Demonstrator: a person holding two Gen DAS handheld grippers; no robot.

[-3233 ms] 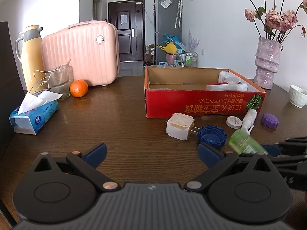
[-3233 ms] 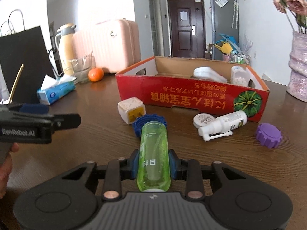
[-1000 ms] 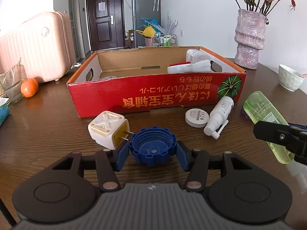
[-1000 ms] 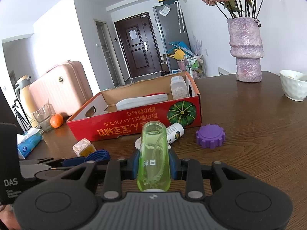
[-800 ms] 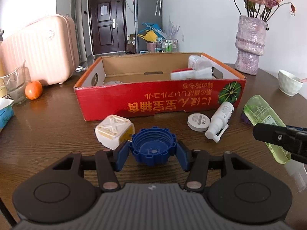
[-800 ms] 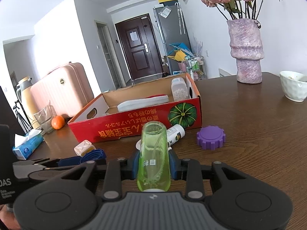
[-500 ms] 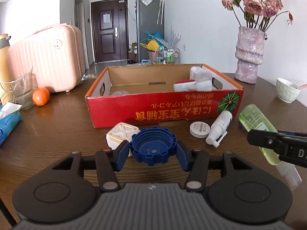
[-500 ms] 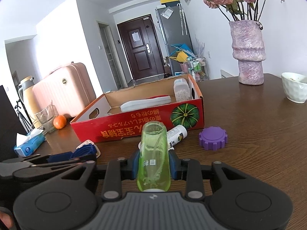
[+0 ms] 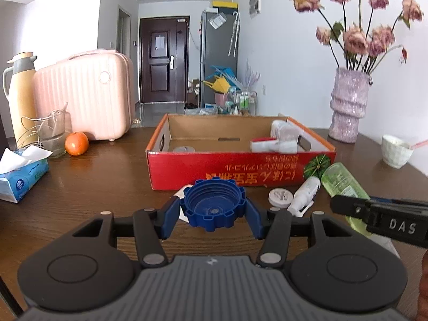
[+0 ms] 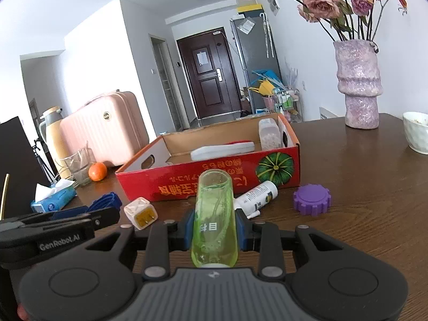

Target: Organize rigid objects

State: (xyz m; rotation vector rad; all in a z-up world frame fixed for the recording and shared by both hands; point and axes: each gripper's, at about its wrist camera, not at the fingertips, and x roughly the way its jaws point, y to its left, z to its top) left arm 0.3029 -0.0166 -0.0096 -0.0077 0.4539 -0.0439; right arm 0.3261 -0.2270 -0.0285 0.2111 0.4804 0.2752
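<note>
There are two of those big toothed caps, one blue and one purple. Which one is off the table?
The blue cap, hollow side up, pinched in the left tongs. The purple cap lies flat on the table, closed face up, beside the red box.

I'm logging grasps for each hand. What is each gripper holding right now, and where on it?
Left gripper: blue ridged cap, pinched across its outer rim. Right gripper: green transparent bottle, clamped across the sides of its body.

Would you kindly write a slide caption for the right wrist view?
Right gripper clamps a green bottle before the red cardboard box on the wooden table.
</note>
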